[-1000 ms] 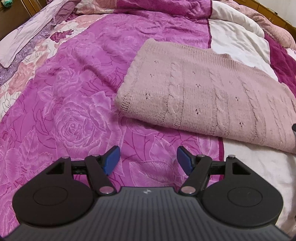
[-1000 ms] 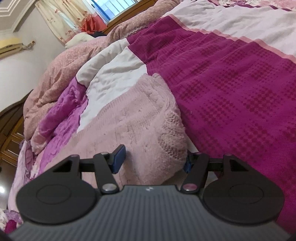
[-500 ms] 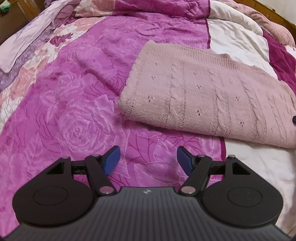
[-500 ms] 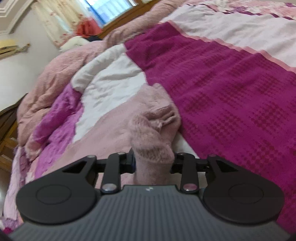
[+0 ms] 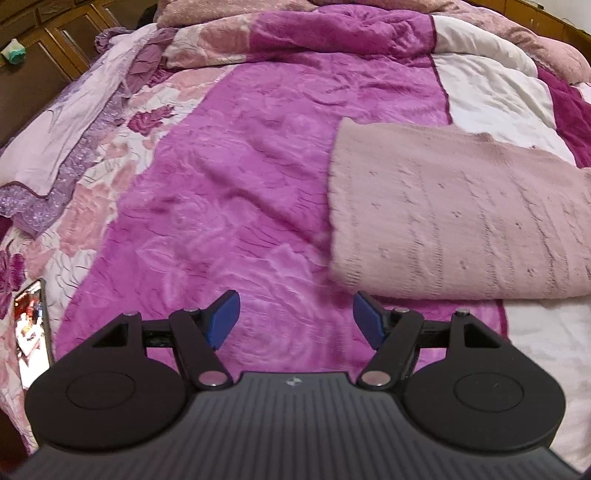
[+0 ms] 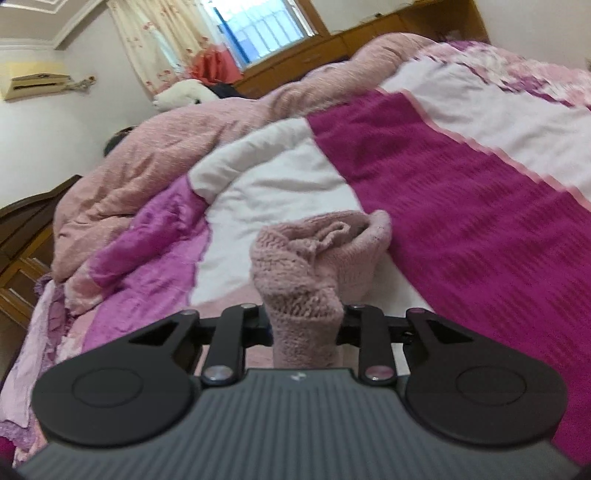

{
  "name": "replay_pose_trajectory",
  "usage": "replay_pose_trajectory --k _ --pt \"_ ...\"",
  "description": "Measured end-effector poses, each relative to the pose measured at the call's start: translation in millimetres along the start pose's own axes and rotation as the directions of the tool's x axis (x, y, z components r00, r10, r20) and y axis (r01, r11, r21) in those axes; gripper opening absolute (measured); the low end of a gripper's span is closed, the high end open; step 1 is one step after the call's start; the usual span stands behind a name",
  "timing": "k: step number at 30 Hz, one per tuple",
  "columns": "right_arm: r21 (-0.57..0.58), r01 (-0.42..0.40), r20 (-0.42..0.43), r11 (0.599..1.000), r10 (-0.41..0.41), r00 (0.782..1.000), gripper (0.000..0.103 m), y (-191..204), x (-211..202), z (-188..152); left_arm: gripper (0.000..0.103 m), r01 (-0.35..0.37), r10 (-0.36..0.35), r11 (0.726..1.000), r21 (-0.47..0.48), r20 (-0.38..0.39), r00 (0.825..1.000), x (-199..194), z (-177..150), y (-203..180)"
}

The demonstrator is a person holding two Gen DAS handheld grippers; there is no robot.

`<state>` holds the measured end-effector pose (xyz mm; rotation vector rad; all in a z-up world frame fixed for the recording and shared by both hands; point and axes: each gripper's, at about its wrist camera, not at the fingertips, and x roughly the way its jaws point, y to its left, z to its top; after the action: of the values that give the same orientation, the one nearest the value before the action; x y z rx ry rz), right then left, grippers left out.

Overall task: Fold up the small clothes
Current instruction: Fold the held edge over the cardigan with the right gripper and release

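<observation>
Magenta rose-patterned bedspread, covering the bed: we list it first, the ground for all work. On it, toward the right side of the left wrist view, lies the pink knit garment, already doubled flat, its near edge just beyond our left gripper.

Left gripper: fingers stand wide apart, nothing between them, hovering above the bedspread clear of the knit.

Right gripper: fingers closing on a bunched end of the same knit, which is pinched between them and raised off the bed.

Step in hand, as we judge it: carry the gripped end across to make the next fold. We would keep the pinch firm, move low and level so the lower layers do not drag, and bring the free gripper to pin the fold line.

Right view alone shows the pinch, a window and curtain. Left view alone shows the garment's flat spread and a lit phone at the bed's edge.
</observation>
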<state>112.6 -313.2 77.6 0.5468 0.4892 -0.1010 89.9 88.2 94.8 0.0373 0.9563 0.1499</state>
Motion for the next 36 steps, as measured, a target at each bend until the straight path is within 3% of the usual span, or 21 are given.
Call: replay_pose_trajectory --k 12,18,23,30,36 --pt "-0.117 -0.167 -0.027 0.979 0.165 0.986 0.027 108 7 -7 0.074 0.003 -0.005 0.995 -0.1 -0.011 1.0 6 -8 41" --pt "-0.157 -0.258 -0.131 0.953 0.239 0.962 0.027 152 26 -53 0.074 0.014 -0.018 0.988 -0.156 -0.027 0.999 16 -13 53" --pt "-0.22 -0.248 -0.26 0.944 0.188 0.947 0.027 167 59 -103 0.074 0.021 -0.026 0.988 -0.155 -0.036 0.999 22 -19 56" --pt "-0.217 -0.253 -0.242 0.943 0.199 0.95 0.027 170 57 -105 0.074 0.025 -0.031 0.983 -0.183 -0.03 0.999 27 -20 71" --pt "-0.205 -0.322 -0.186 0.924 0.286 0.94 0.027 193 40 -100 0.074 0.03 -0.035 0.978 -0.206 -0.019 0.999 26 -22 83"
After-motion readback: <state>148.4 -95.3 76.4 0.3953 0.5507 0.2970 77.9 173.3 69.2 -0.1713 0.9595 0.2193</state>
